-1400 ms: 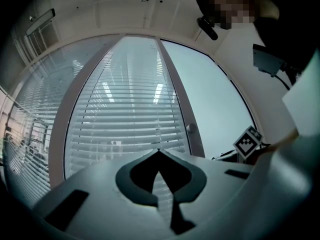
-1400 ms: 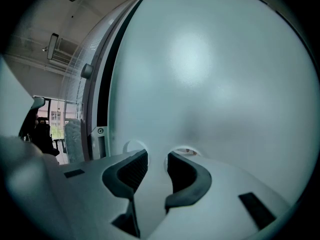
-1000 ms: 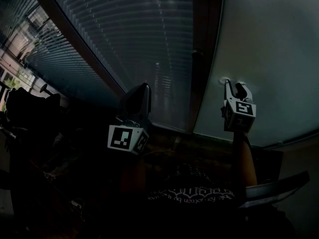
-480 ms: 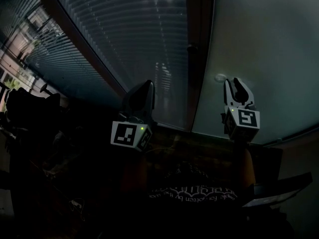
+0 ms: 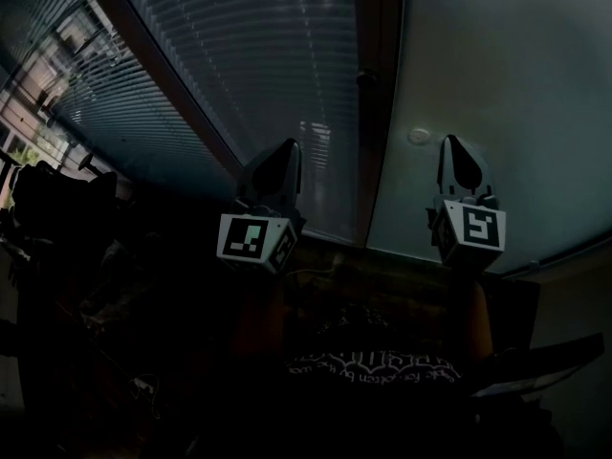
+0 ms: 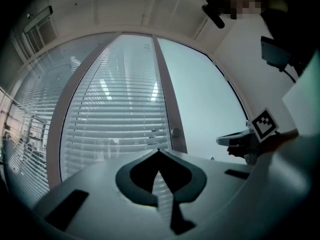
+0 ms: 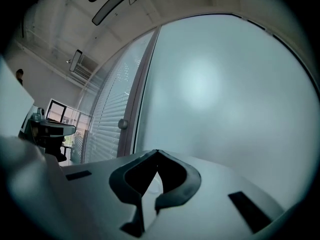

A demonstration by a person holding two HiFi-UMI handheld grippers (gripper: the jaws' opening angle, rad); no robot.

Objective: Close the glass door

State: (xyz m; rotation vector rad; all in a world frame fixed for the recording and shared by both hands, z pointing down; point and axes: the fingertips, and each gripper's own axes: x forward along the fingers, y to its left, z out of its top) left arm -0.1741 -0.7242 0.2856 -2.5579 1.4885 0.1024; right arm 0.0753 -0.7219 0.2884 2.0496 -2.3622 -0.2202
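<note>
Since a second ago the right gripper (image 5: 452, 149) has risen clear of the small round fitting (image 5: 418, 136) on the pale frosted glass door (image 5: 507, 75). Its jaws have just clenched together on nothing. The left gripper (image 5: 285, 153) has its jaws pressed together too, empty, before the slatted blind pane (image 5: 249, 55). No gap shows between the door's edge and the dark upright frame (image 5: 382, 161), so the closing looks finished. Both grippers have open room to draw back.
</note>
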